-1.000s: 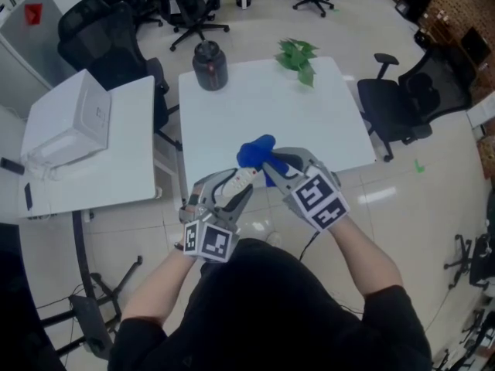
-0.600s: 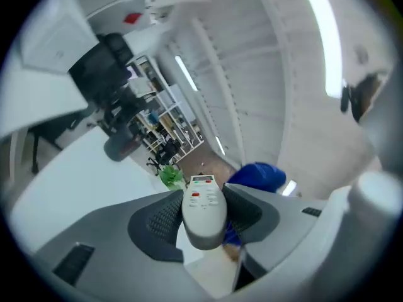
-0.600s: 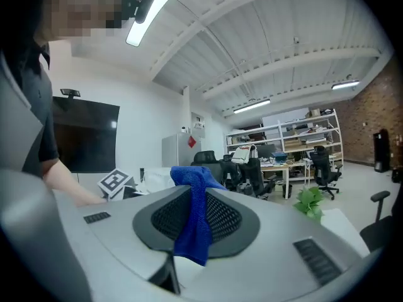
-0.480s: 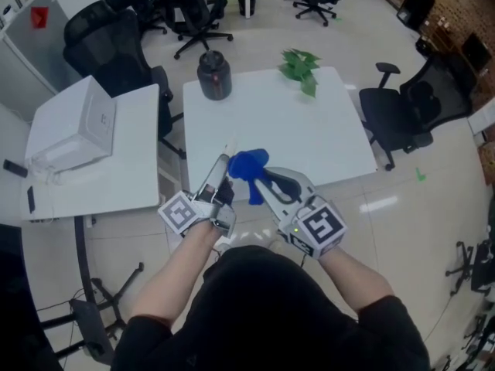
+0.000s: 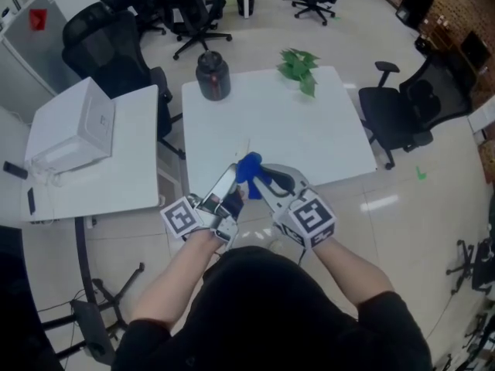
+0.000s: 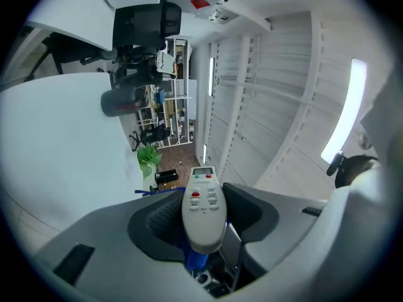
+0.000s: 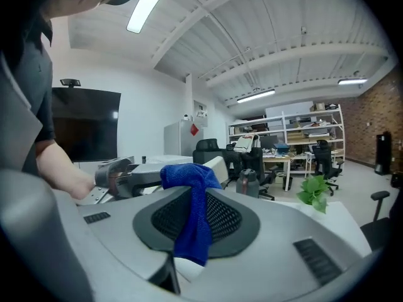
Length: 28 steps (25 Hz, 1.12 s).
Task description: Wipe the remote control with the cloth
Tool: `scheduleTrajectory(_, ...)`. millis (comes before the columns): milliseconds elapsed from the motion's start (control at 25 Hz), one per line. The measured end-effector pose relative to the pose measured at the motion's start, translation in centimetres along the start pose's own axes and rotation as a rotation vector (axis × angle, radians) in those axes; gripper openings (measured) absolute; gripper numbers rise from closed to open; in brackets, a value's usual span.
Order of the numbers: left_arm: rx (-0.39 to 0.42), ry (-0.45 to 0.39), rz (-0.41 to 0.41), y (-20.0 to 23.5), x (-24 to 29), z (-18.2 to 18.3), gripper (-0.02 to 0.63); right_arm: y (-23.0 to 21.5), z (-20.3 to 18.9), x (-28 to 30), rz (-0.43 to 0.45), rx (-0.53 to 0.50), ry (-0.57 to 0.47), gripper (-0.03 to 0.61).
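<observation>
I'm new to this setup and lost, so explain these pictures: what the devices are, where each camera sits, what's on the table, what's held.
There is no robot here. A person holds a two-jaw gripper in each hand. One picture looks down from a camera on the person's head. The other two come from cameras riding on the grippers, looking along their jaws. The left gripper clamps a white remote control. The right gripper pinches a blue cloth. Both are raised above the near edge of a white table, where a dark jar and a green plant stand.

Head view steeply down on table [image 5: 309, 130], 2 gripper views close, probably sharing plant [image 7: 313, 200]
</observation>
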<state>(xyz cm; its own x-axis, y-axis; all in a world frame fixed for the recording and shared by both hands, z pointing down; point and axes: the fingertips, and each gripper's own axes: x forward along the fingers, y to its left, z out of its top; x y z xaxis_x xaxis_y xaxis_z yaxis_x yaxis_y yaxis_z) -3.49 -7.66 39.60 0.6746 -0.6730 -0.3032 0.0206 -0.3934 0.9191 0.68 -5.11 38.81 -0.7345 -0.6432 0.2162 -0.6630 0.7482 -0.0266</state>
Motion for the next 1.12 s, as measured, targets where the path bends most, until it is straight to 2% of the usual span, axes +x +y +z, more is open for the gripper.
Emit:
scheduleTrajectory(160, 0.005, 0.055, -0.01, -0.3, -0.1, -1.1, 0.202, -3.4, 1.8, -0.3, -0.087, 0.003, -0.028, 0.069)
scheduleTrajectory(320, 0.011, 0.039, -0.016, -0.4, -0.1, -0.7, 0.202, -4.4, 3.4, -1.2, -0.109, 0.008, -0.069, 0.069)
scheduleTrajectory(560, 0.027, -0.076, -0.011, -0.5, -0.2, 3.1, 0.202, 1.7, 2.2, -1.3, 0.046, -0.061, -0.07, 0.069)
scheduleTrajectory(720, 0.03, -0.062, -0.019, -1.1, -0.1, 2.9, 0.202, 4.3, 0.8, -0.2, 0.104, -0.066, -0.032, 0.069)
scheduleTrajectory(1120, 0.038, 0.077, 0.02, 0.2, -1.1, -1.7, 0.202, -2.0, 1.5, -1.0, -0.067, -0.022, -0.027, 0.069)
